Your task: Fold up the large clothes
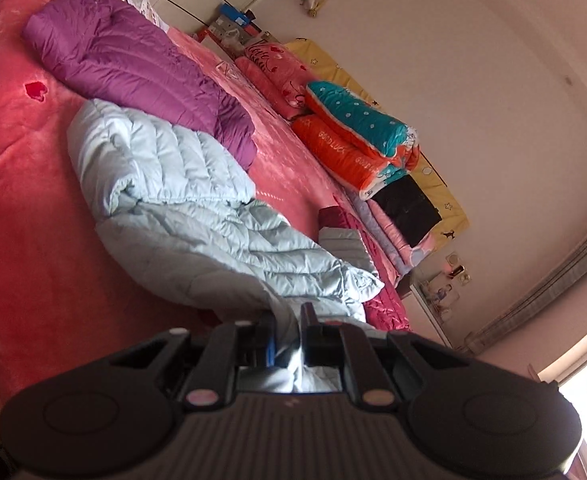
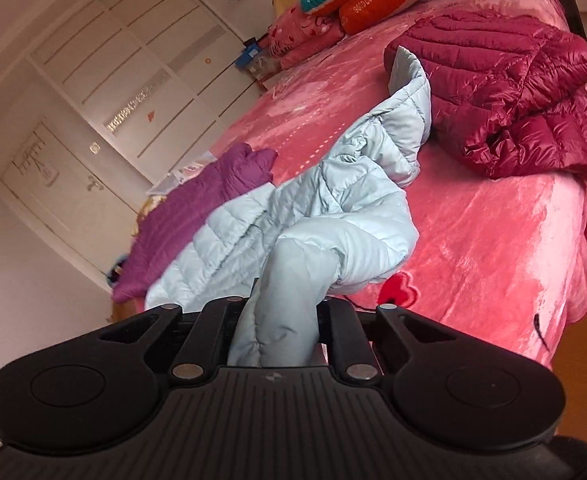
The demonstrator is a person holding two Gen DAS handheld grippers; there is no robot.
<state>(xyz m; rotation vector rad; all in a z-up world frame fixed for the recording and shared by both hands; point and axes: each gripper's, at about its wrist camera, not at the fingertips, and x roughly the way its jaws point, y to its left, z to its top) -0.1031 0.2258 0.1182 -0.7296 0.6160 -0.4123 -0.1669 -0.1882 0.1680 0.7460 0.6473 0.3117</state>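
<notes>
A pale blue quilted down jacket (image 1: 181,208) lies crumpled on the pink bed cover (image 1: 25,184). My left gripper (image 1: 287,320) is shut on a bunched edge of it, lifted off the bed. In the right wrist view the same jacket (image 2: 293,204) stretches away from my right gripper (image 2: 283,312), which is shut on a thick fold of it. The fabric hides most of both pairs of fingers.
A purple down jacket (image 1: 133,64) lies behind the blue one. A dark red down jacket (image 2: 505,92) lies near the bed's far corner. Folded quilts and pillows (image 1: 357,136) are stacked along the wall. A white wardrobe (image 2: 125,80) stands beyond the bed.
</notes>
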